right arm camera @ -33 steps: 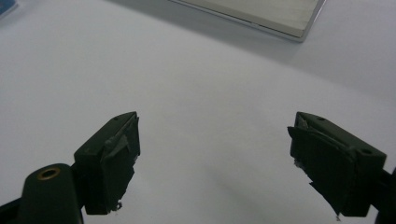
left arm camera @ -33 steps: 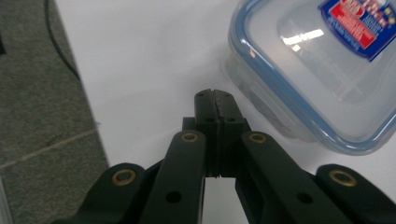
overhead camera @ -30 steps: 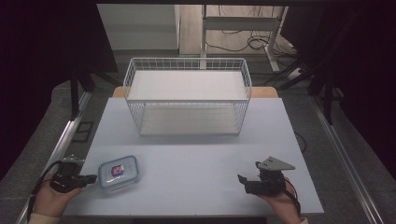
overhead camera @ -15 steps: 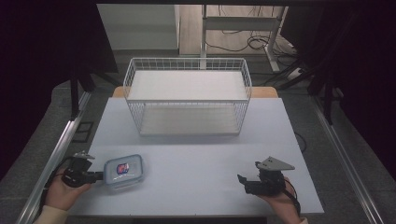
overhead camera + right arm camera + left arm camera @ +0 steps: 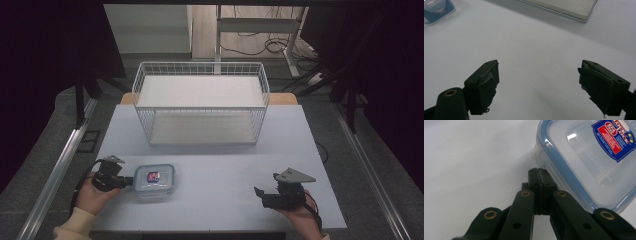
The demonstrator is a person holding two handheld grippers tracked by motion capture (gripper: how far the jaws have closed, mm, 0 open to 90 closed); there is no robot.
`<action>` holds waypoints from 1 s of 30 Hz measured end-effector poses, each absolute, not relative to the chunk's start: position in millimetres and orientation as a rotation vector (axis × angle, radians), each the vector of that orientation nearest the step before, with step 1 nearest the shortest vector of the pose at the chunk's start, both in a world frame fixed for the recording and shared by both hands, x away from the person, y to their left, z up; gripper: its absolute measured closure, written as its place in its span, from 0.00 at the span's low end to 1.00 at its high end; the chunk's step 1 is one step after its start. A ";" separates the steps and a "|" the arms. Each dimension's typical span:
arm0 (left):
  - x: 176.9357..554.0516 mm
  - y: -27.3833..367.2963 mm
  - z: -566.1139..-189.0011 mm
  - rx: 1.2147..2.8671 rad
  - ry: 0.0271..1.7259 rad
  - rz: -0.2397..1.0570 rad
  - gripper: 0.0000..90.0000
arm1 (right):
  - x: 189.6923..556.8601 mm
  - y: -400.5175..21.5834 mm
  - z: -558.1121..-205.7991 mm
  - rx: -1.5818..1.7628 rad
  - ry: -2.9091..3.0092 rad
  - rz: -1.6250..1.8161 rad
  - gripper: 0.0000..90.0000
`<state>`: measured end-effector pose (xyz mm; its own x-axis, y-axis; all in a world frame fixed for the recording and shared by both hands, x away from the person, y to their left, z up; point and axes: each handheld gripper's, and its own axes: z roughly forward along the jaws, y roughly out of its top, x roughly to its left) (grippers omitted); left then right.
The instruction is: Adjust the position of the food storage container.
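A clear plastic food container [image 5: 154, 178] with a blue-rimmed lid and a red and blue label lies on the pale table [image 5: 225, 165] at the front left. My left gripper [image 5: 131, 181] sits just left of it, shut with nothing between its jaws. In the left gripper view the closed tips [image 5: 539, 173] press against the side of the container [image 5: 586, 157], below its lid rim. My right gripper [image 5: 261, 195] rests at the front right, open and empty. In the right gripper view it [image 5: 539, 85] points across bare table, with the container [image 5: 436, 8] far off at the top left.
A white wire basket [image 5: 200, 125] with a pale board as its floor stands at the back middle of the table; the corner of its board [image 5: 564, 6] is in the right gripper view. A metal rail [image 5: 60, 170] runs along the table's left side.
My left hand and gripper have moved right, and the container has slid right and slightly away from the front edge with them. The right gripper has stayed where it was.
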<state>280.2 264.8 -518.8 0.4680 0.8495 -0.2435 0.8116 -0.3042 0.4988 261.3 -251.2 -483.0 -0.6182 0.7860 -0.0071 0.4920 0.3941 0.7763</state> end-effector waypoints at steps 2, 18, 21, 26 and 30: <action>284.2 257.6 -518.5 2.164 1.359 0.079 1.00 | 261.3 -251.6 -482.8 1.110 2.282 1.082 0.18; 297.6 197.2 -516.0 2.225 1.222 0.024 1.00 | 260.8 -250.5 -482.3 1.102 2.290 1.092 0.18; 301.5 184.7 -515.9 2.226 1.201 0.010 1.00 | 260.8 -249.8 -482.6 1.100 2.292 1.090 0.18; 306.8 161.5 -513.7 2.254 1.145 -0.001 1.00 | 261.0 -250.2 -482.9 1.102 2.292 1.090 0.18; 306.1 145.3 -512.5 2.275 1.102 -0.015 1.00 | 261.0 -251.1 -482.7 1.100 2.292 1.095 0.18</action>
<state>306.1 145.3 -512.5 0.6544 0.7096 -0.2610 0.7166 -0.4719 0.5137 261.0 -251.1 -482.7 -0.6259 0.7799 0.0008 0.4908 0.3930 0.7776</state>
